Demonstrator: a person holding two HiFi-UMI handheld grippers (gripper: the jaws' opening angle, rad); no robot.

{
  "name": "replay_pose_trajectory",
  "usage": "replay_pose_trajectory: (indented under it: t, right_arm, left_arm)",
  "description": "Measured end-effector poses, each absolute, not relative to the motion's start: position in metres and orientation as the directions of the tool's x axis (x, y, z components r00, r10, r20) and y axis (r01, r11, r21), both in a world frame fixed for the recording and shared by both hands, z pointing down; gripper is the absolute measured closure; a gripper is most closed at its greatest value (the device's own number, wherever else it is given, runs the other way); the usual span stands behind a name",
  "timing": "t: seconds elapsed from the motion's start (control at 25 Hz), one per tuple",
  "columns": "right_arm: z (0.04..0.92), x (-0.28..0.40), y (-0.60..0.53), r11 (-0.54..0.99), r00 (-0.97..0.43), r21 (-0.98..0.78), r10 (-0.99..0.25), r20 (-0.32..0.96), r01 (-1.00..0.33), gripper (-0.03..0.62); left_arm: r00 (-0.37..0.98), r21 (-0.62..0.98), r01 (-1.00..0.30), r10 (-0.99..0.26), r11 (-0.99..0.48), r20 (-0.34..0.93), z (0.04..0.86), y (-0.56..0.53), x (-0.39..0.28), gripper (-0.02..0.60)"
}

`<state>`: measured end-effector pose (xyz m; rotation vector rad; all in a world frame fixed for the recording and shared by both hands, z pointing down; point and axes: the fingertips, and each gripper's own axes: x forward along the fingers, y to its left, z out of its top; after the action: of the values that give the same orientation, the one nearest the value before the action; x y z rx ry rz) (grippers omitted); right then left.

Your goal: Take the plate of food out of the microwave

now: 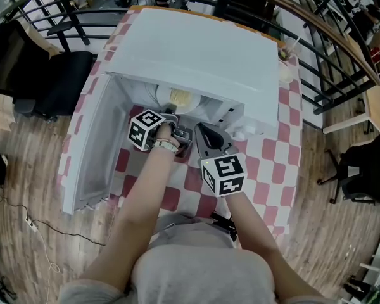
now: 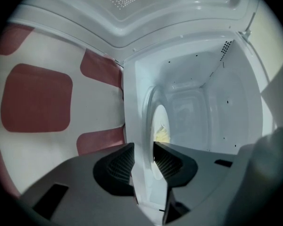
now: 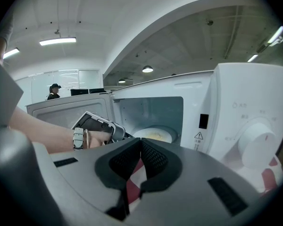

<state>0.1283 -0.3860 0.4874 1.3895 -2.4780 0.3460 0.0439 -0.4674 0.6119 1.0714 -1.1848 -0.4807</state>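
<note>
The white microwave (image 1: 196, 56) stands on the checked table with its door (image 1: 98, 151) swung open to the left. Inside lies a white plate (image 1: 180, 99) of yellow food (image 3: 155, 135). My left gripper (image 1: 176, 130) reaches into the opening, rolled on its side. In the left gripper view its pads (image 2: 120, 166) press from both sides on a white edge that looks like the plate's near rim (image 2: 142, 173), with the food (image 2: 161, 134) just beyond. My right gripper (image 1: 206, 137) hangs in front of the microwave, right of the left one, shut (image 3: 141, 147) with nothing in it.
The control panel with a round dial (image 3: 257, 135) is at the microwave's right. A red and white checked cloth (image 1: 272, 163) covers the table. A black chair (image 1: 57, 81) stands to the left, and railings run behind the table. A cup with a straw (image 1: 285, 59) sits at the far right corner.
</note>
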Motion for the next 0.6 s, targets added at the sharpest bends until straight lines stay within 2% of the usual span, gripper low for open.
replay_pose_trajectory:
  t: [0.6]
  right_arm:
    - [0.4803, 0.1278, -0.3784, 0.509, -0.494, -0.055, -0.796, 0.349, -0.859, 0.568]
  left_arm:
    - [0.362, 0.880, -0.161, -0.803, 0.446, 0.473, 0.6014, -0.4632, 0.0413, 0.511]
